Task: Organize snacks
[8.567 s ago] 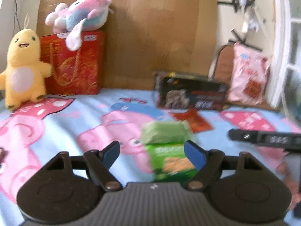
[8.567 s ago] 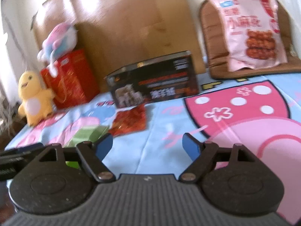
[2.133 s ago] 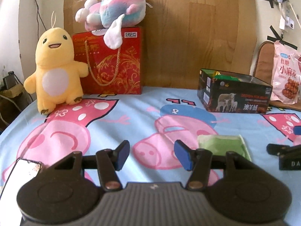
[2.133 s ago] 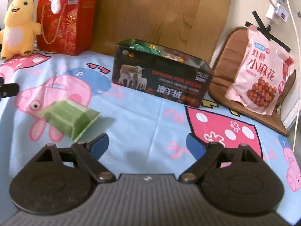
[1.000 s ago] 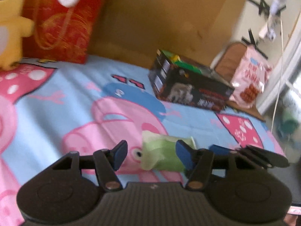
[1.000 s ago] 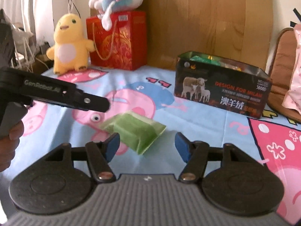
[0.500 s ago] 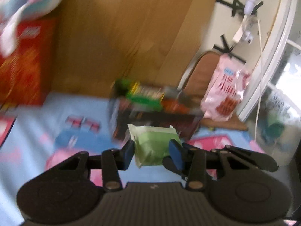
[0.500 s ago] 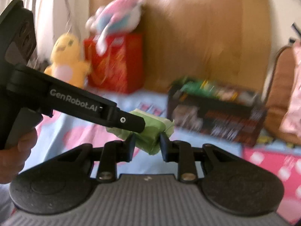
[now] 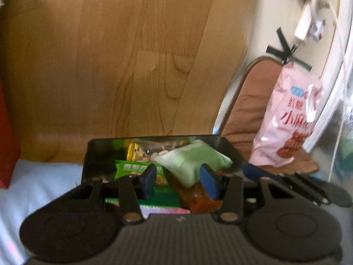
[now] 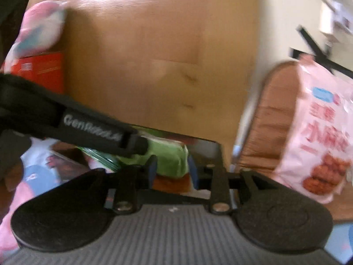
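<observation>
A pale green snack packet [image 9: 194,160] hangs over the open black tin box [image 9: 92,154], which holds several snack packs. My right gripper [image 10: 172,169] is shut on this green packet [image 10: 171,160] and holds it above the box. My left gripper [image 9: 179,181] is open just in front of the packet, its blue pads apart from it. The left gripper's finger [image 10: 99,132] crosses the right wrist view and reaches the packet's left side. The right gripper's fingers [image 9: 286,183] show at the right of the left wrist view.
A pink snack bag [image 9: 289,119] leans on a brown chair cushion [image 9: 247,101] to the right of the box. A wooden board [image 9: 132,55] stands behind. A red gift bag [image 10: 42,70] with a plush toy [image 10: 37,28] is at the left.
Both grippers carried the green packet from the cloth up over the tin box. The left gripper's jaws have opened off the packet; the right gripper still grips it.
</observation>
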`<state>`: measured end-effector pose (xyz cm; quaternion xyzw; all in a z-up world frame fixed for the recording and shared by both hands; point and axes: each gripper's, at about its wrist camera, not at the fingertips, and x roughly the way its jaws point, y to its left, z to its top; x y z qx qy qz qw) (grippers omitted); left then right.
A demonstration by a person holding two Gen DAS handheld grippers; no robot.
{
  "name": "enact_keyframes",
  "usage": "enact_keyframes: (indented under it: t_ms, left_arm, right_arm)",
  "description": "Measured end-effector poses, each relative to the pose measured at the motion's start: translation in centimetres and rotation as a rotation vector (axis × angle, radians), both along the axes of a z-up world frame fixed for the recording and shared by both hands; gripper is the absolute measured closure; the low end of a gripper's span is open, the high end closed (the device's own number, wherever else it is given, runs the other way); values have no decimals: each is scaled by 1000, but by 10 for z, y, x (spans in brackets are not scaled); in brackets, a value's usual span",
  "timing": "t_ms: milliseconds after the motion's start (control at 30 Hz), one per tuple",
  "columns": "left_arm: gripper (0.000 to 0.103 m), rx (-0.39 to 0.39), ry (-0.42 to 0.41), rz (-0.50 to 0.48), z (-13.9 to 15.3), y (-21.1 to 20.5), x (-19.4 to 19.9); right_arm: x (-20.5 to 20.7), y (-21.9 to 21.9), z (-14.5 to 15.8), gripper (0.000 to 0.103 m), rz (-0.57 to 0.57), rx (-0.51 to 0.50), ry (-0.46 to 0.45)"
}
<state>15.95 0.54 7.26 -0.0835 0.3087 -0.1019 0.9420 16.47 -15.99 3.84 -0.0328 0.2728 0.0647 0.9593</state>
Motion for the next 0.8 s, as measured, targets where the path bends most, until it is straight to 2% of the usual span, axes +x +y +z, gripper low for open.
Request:
enact_keyframes:
  t_ms: [133,233,367,500,567,633,667,767,800]
  left_arm:
    - [58,25,-44,61,6,8,-37]
    - [54,86,-40,113,6,8,-70]
    - [51,163,6,149,-6,0,-110]
    - [51,188,84,165,-26,-6,-140]
    - [50,195,107,178,-32,-7,-154]
    - [44,178,131,187,-36,-5,-165]
    - [44,171,138,192,-36,-4,-171]
    - [35,177,135,212,-36,-1,-188]
    - [23,179,129,221,-34,0,-194]
  right_arm:
    - [-29,-13,7,62,-28,110,-36]
    - [-53,-17,13,52,-33,219,-30]
    - [-75,-17,7,47,-51,349,59]
    - [-108,-23,-5,37,-127,486,181]
    - [-123,-24,-7,35,-136,520,231]
    - [-139,-22,-8,31,-146,531,254]
    - [-146,-22,-7,26,-149,542,259]
    - [-159,-18,-2,24,-150,563,263]
    - [-163,-16,1,23,-150,568,263]
